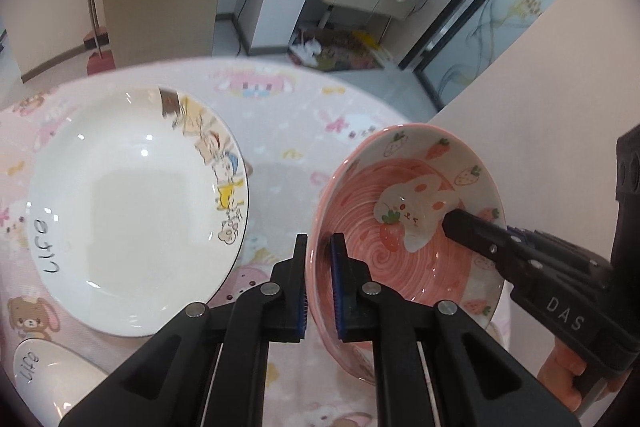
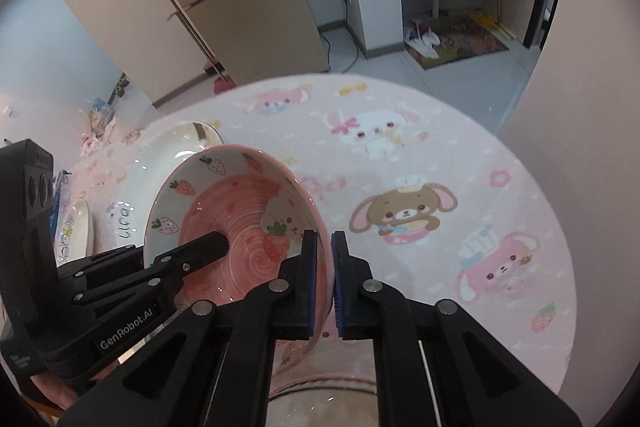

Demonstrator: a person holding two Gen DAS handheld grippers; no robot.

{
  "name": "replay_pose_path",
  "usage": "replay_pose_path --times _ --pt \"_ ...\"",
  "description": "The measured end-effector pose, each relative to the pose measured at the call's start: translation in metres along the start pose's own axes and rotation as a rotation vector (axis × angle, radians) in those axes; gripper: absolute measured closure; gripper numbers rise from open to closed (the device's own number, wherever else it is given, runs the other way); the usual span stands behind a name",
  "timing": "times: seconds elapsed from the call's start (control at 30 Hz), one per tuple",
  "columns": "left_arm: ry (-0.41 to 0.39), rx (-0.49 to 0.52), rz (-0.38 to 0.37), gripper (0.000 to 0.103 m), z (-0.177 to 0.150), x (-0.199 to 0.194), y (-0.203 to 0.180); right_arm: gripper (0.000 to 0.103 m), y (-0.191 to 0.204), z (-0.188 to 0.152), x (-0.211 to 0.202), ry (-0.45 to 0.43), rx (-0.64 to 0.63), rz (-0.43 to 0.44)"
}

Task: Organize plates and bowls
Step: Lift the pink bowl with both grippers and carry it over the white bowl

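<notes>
A round worktop (image 2: pixel 460 155) carries the dishes, covered by a pink cloth (image 1: pixel 280 123) printed with cartoon rabbits and bears. On the cloth lies a large white plate (image 1: pixel 136 203) with "Life" lettering and cartoon figures along its rim. A second, smaller white plate (image 1: pixel 48 375) lies just beside it, at the worktop's near edge.

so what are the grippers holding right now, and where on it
Both hold the pink bowl by its rim, on opposite sides: the left gripper clamps the left edge, the right gripper the right edge.
</notes>
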State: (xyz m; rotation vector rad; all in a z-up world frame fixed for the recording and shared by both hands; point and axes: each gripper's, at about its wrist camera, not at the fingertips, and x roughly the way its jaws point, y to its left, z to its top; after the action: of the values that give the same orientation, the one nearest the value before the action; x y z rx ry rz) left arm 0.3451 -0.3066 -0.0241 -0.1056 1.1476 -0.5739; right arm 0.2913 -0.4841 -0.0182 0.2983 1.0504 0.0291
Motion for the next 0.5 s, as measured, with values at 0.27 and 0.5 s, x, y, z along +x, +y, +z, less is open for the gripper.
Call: replay_pose_path --times 0.27,0.5 --pt "-0.155 0.063 -0.076 0.093 -0.006 -0.073 -0.029 0.096 0.021 -0.011 -0.079 -0.188 -0.002 -0.012" --pt "-0.249 0.184 -0.166 0.093 -0.027 -0.13 -0.067 0.095 0.035 -0.053 -0.161 -0.412 0.027 -0.082"
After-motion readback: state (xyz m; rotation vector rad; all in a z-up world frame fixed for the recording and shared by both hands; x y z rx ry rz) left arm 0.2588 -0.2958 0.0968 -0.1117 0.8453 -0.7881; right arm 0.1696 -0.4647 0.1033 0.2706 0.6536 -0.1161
